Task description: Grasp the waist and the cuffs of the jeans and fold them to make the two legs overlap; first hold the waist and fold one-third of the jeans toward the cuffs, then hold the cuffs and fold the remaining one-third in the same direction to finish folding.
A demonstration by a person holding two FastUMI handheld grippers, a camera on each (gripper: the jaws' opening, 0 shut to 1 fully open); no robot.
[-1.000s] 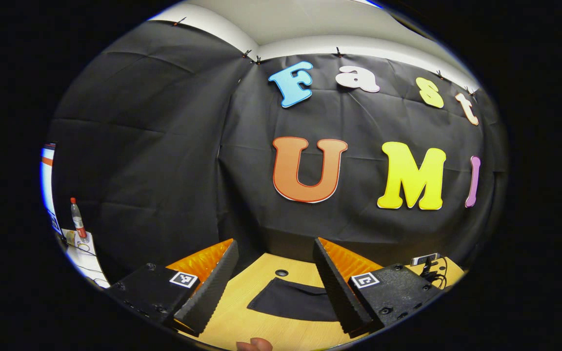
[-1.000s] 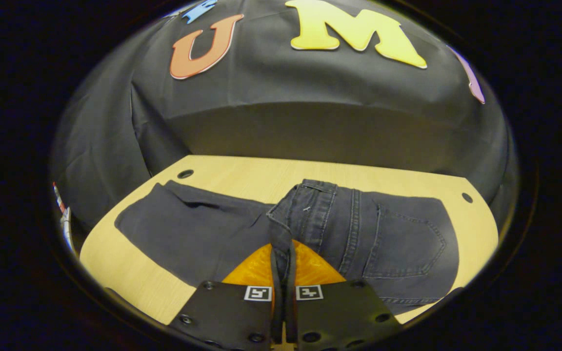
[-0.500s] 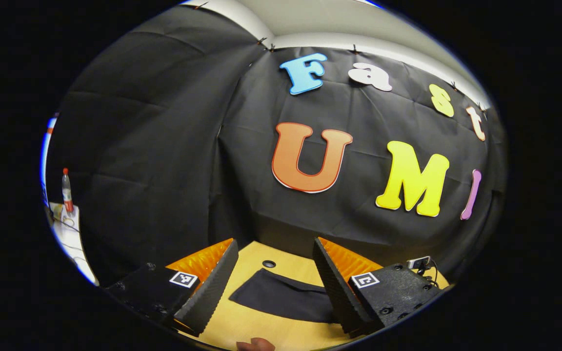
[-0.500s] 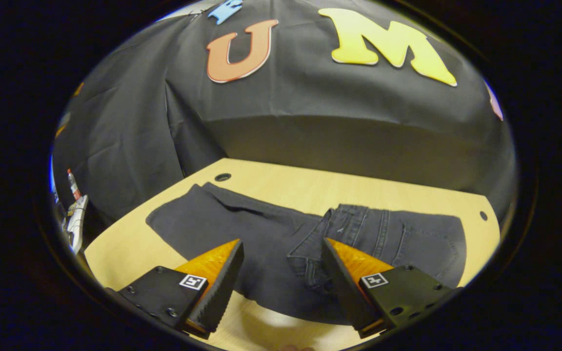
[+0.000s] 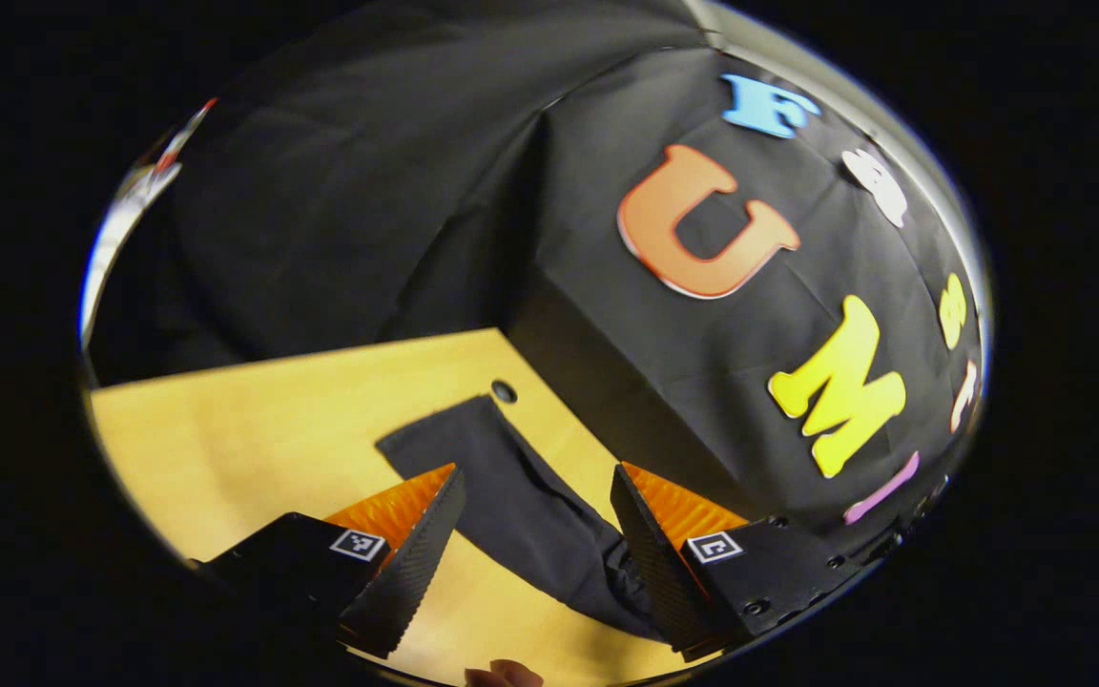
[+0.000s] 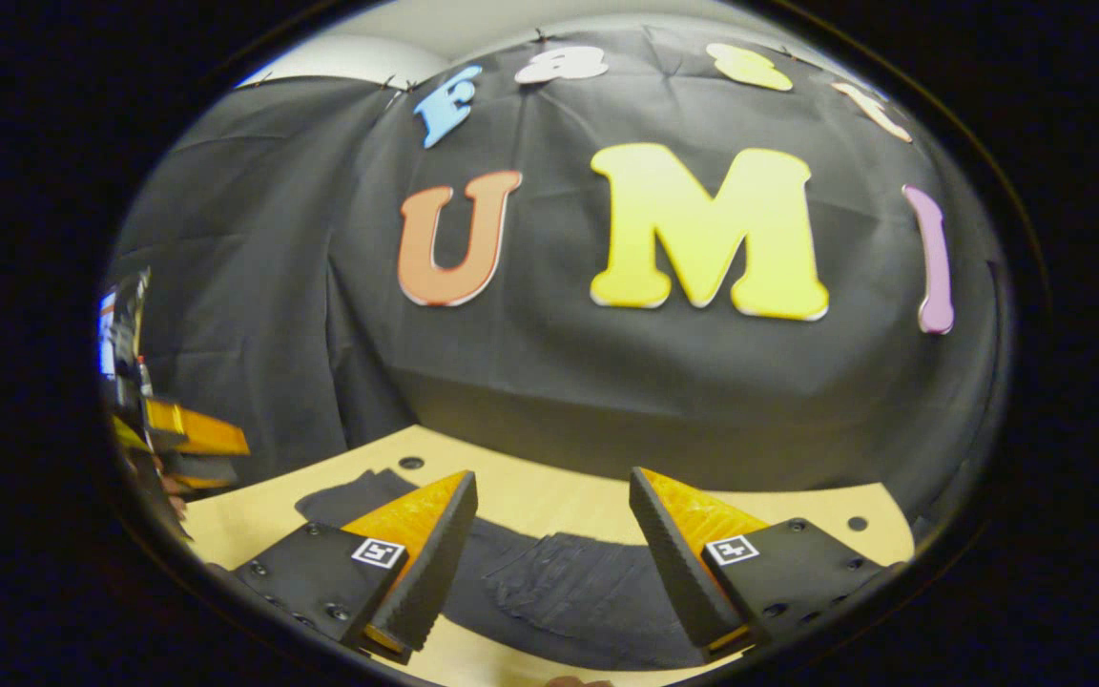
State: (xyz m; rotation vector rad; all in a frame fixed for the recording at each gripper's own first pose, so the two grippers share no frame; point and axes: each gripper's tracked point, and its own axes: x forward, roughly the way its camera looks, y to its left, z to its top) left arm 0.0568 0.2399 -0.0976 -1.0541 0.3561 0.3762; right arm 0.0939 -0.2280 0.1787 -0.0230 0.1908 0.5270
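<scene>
Lighting: dim booth, light from above; wooden table [image 5: 254,420] brightest, warm yellow. Jeans [image 5: 521,506] near-black, little fabric detail. Distortion: strong fisheye bowing at edges, table edge curved. Blur: slight motion smear in left gripper view; far left of right gripper view soft

L gripper [image 5: 535,534]: I see fingers wide apart, nothing held.
R gripper [image 6: 554,544]: same, spread, empty.
</scene>
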